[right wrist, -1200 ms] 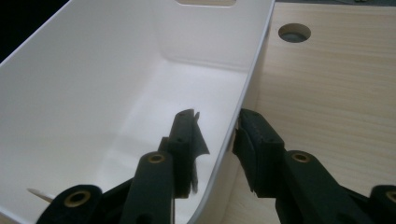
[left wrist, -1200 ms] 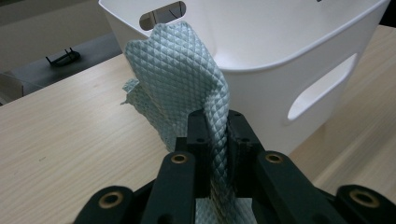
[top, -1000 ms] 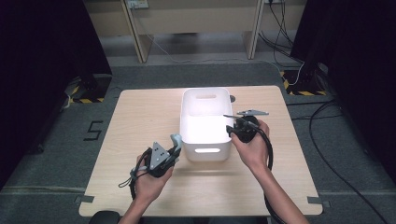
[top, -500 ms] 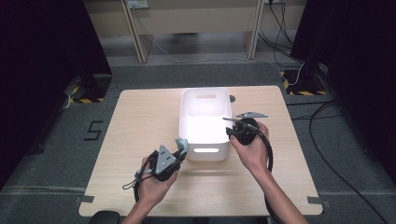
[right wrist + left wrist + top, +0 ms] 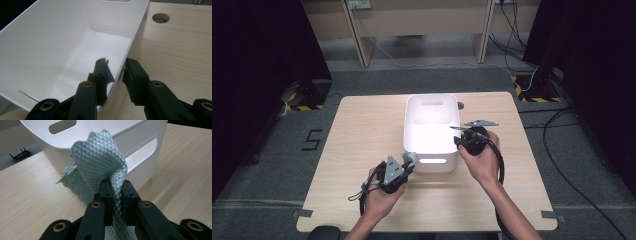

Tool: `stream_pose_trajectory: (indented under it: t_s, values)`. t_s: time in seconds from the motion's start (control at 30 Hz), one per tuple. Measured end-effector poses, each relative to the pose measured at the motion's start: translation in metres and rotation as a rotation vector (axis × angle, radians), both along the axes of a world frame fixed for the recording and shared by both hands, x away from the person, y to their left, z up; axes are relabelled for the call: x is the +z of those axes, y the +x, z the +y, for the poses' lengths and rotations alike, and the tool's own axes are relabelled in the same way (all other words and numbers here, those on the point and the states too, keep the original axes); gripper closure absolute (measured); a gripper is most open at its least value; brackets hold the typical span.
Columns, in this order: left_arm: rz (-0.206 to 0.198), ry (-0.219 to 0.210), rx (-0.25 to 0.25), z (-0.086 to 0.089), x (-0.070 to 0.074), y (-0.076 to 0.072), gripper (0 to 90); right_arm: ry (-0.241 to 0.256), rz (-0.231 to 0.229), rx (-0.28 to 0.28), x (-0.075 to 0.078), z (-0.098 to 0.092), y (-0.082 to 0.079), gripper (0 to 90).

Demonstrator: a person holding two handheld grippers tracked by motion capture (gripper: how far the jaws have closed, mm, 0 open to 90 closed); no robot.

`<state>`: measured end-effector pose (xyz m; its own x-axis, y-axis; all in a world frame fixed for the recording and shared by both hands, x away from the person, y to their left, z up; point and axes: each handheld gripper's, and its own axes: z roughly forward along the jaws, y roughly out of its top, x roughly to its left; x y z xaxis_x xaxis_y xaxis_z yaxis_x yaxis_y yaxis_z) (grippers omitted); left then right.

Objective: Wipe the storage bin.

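At a wooden surface [image 5: 362,130], I hold a pale blue-green cloth [image 5: 100,167] in my left gripper [image 5: 116,195], its fingers clamped together on a fold, the rest of the cloth standing up above them just beside the near left corner of a white plastic bin [image 5: 432,130]. My right gripper [image 5: 116,72] straddles the bin's right wall [image 5: 130,47], one finger inside and one outside. A narrow gap shows on the outer side, so I cannot tell whether those fingers are pinching the wall or only standing around it.

The step in hand appears to be getting the cloth into the bin. To do it well, I should steady the bin firmly with the right fingers so it does not slide, lift the cloth high enough that its hanging edge clears the rim, carry it over the middle of the bin, and only then let the left fingers part. The loose trailing corner could catch on the rim.
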<state>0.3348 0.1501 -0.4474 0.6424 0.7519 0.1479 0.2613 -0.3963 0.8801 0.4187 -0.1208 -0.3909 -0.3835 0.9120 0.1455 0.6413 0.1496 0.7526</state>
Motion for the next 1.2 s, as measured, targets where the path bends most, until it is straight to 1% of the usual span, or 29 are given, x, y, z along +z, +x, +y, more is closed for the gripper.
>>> stream_pose_trajectory:
  t_s: [0.03,0.17,0.67,0.83,1.17,1.2]
  values:
    - [0.012,-0.004,0.004,-0.001,-0.001,0.000,81.7,-0.001,-0.001,0.000,0.000,0.000,0.000,71.7]
    - [0.024,-0.001,0.002,-0.002,-0.005,0.001,81.8,0.001,-0.001,-0.001,0.000,0.000,0.000,71.8]
    - [0.049,0.008,-0.002,-0.005,-0.014,0.005,81.8,0.004,-0.002,-0.003,0.000,0.000,-0.001,71.8]
    - [0.065,0.018,0.002,-0.006,-0.019,0.006,81.8,0.004,-0.006,-0.003,-0.001,0.001,-0.001,71.6]
    - [0.091,0.026,-0.003,-0.010,-0.026,0.008,81.7,0.002,-0.007,-0.005,-0.001,0.002,-0.002,71.5]
    - [0.096,0.022,-0.003,-0.011,-0.027,0.008,81.7,0.000,-0.007,-0.004,-0.001,0.002,-0.002,71.5]
